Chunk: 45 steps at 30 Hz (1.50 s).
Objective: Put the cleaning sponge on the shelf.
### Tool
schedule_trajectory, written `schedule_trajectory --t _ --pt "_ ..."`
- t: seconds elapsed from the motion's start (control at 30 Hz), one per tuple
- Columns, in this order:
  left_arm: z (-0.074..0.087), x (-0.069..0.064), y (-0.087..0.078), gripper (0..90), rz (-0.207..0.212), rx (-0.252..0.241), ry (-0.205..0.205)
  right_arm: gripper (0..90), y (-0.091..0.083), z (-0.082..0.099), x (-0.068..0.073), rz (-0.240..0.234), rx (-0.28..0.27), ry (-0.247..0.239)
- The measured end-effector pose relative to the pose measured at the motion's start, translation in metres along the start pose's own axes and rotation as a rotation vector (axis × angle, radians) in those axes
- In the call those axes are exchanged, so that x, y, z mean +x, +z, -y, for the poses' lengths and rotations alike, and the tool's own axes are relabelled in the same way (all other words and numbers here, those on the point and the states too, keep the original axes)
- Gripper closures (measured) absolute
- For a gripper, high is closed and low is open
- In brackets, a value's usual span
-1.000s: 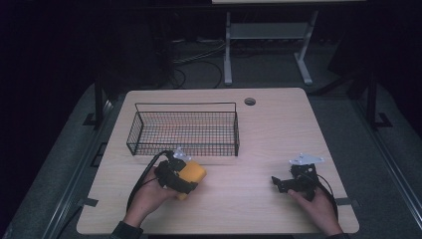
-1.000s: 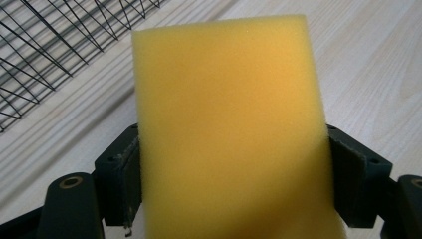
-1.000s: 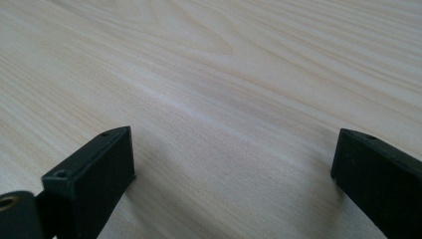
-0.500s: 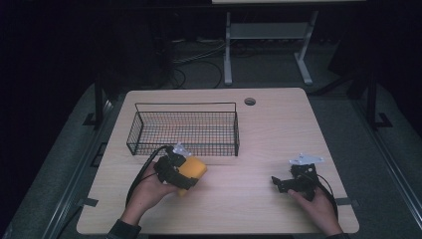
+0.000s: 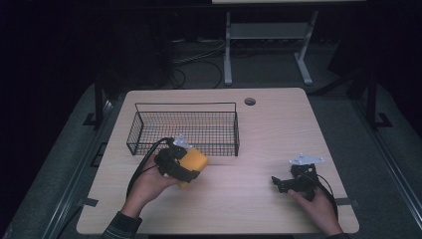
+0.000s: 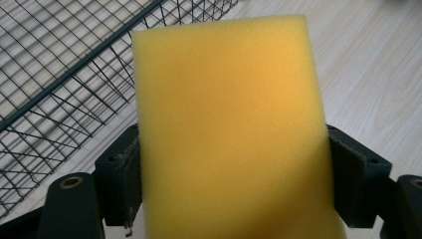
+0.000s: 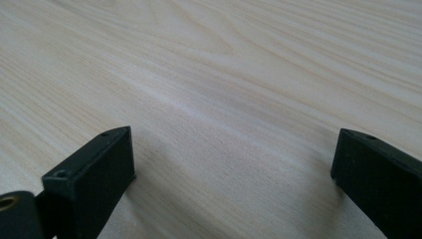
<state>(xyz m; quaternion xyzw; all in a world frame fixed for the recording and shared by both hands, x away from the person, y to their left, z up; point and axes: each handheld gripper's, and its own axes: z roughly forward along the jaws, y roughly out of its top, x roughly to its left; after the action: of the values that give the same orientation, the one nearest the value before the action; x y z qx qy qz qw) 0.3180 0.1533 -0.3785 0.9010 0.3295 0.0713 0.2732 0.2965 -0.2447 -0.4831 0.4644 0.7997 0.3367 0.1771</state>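
Yellow sponge (image 6: 229,134) now nearer the basket (image 5: 184,127).

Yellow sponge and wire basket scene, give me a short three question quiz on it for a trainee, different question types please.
1. True or false: the yellow sponge already lies inside the black wire basket.
2. Which gripper is clamped on the sponge? A) left gripper B) right gripper C) both
3. Fill in: the right gripper's jaws stand ____ over the bare wooden table.

Key
1. False: it is held in front of the basket's near wall, outside it.
2. A
3. open
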Motion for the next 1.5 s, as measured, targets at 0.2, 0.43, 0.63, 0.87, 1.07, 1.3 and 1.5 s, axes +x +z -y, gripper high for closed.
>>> schedule_trajectory --t 0.2,0.43,0.63,0.87,1.07,1.3,1.5 --pt "-0.006 0.003 -0.002 21.8 -0.001 -0.011 0.002 2.6 0.000 0.000 0.000 0.000 0.000 0.000" --pt "-0.013 0.008 -0.004 21.8 -0.013 -0.012 0.002 2.6 0.000 0.000 0.000 -0.001 -0.001 -0.003" --pt "-0.019 0.014 -0.008 21.9 -0.027 -0.015 0.004 2.6 0.000 0.000 0.000 -0.002 0.000 0.000" --pt "-0.026 0.021 -0.013 21.9 -0.041 -0.025 0.003 2.6 0.000 0.000 0.000 0.001 -0.003 -0.003" --pt "-0.031 0.030 -0.016 21.9 -0.052 -0.034 -0.006 2.6 0.000 0.000 0.000 0.000 -0.001 -0.001" --pt "-0.037 0.041 -0.016 21.9 -0.064 -0.032 -0.020 2.6 0.000 0.000 0.000 -0.002 -0.001 -0.002" --pt "-0.039 0.052 -0.013 22.0 -0.076 -0.026 -0.032 2.6 0.000 0.000 0.000 0.000 -0.001 -0.001"
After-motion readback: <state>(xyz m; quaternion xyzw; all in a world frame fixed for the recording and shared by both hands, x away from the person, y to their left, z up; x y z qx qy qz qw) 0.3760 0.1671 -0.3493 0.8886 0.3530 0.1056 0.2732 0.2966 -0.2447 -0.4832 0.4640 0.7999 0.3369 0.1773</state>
